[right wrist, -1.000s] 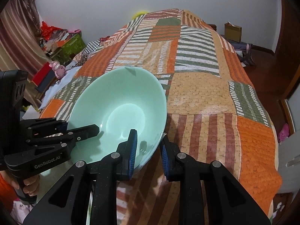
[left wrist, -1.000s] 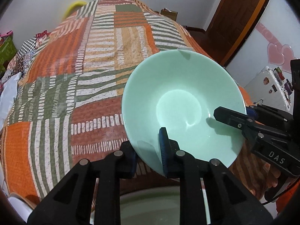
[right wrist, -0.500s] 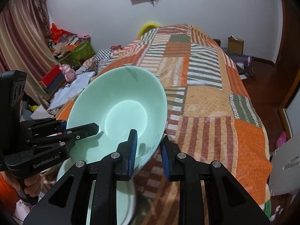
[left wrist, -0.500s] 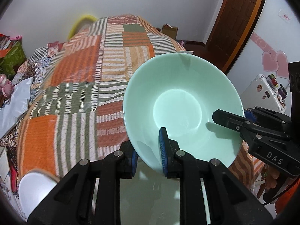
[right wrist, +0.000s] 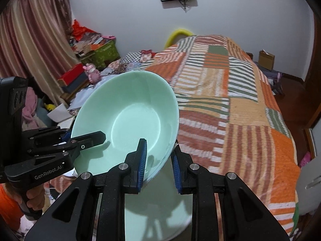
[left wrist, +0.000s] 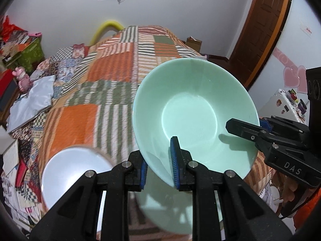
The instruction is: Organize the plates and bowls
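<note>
A mint green bowl (left wrist: 192, 116) hangs tilted above the near end of the bed, held at two sides of its rim. My left gripper (left wrist: 158, 160) is shut on the near rim, one blue pad inside the bowl and one outside. My right gripper (left wrist: 248, 126) is shut on the right rim. In the right wrist view the same bowl (right wrist: 128, 120) sits in my right gripper (right wrist: 159, 156), with the left gripper (right wrist: 86, 137) clamped on its left rim. A second mint green dish (right wrist: 156, 210) lies below the bowl. A white plate (left wrist: 68, 170) lies to the lower left.
A patchwork quilt (left wrist: 112, 92) in orange, green and white covers the bed ahead. Boxes, papers and a pink toy (right wrist: 92, 73) crowd the left side. A wooden door (left wrist: 258, 30) and a white fridge with magnets (left wrist: 284, 104) stand on the right. A hand (right wrist: 34, 196) grips the left handle.
Both grippers have risen and drawn back from the bed with the green bowl between them. The white plate and the green dish below have come into view.
</note>
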